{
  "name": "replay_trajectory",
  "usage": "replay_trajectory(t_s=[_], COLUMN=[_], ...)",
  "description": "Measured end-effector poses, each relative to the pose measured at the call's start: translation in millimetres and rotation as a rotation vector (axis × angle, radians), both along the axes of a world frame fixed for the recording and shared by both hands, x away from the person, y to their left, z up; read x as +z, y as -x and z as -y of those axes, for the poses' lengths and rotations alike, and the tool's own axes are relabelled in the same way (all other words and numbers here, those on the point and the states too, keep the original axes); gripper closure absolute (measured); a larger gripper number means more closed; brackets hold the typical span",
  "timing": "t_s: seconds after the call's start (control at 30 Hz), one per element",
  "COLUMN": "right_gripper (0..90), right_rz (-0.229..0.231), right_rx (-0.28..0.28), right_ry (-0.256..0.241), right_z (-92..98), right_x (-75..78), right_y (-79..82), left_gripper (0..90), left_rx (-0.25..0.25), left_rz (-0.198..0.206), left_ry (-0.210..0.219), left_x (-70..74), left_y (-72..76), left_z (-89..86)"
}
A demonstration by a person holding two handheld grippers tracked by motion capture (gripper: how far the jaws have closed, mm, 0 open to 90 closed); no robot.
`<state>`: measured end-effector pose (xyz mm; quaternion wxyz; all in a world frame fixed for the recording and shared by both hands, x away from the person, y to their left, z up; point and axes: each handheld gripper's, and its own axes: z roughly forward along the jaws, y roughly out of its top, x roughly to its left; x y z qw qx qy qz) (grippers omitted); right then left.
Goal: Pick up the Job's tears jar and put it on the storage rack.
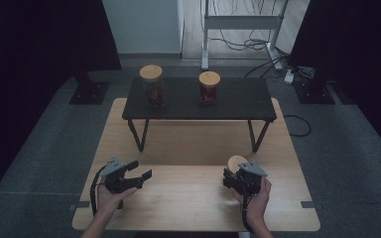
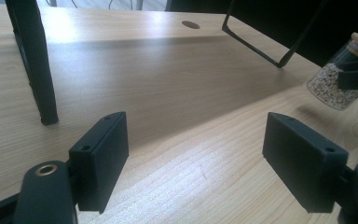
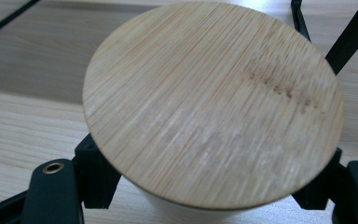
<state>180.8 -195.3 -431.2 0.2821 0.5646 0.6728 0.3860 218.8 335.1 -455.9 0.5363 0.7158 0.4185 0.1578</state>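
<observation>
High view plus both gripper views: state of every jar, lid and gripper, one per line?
Left gripper: open, jaws wide apart, holding nothing, above the table.
Right gripper: shut on the grain jar, jaws at either side under its lid.
Grain jar: held tilted, bamboo lid on.
Left shelf jar: upright on the black shelf, lid on.
Right shelf jar: upright on the shelf, lid on.
</observation>
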Motion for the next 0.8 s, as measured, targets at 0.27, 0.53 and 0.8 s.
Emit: replay_trajectory(t_s=[0.27,0.53,0.8], right_gripper=[25.2,25.2,25.2], right_rz=[0.033,0.072,0.103], right_rx=[0.01,0.016,0.027], right_ry=[-0.012,-0.027,-0.04], right_z=[1.8,6.3,9.3], right_x=[8.6,19.4,25.8], right_y=[8.0,13.3,21.3], left_gripper=[22.7,22.7,22.7], left_rx=[-0.002,-0.003,-0.007], left_rz=[0.0,-0.001,-0.005], left_ry=[-0.001,0.0,-0.004], left_x=[0.1,-0.1,-0.8], left_y=[0.1,0.4,-0.1], left_z=[0.8,2.0,4.3])
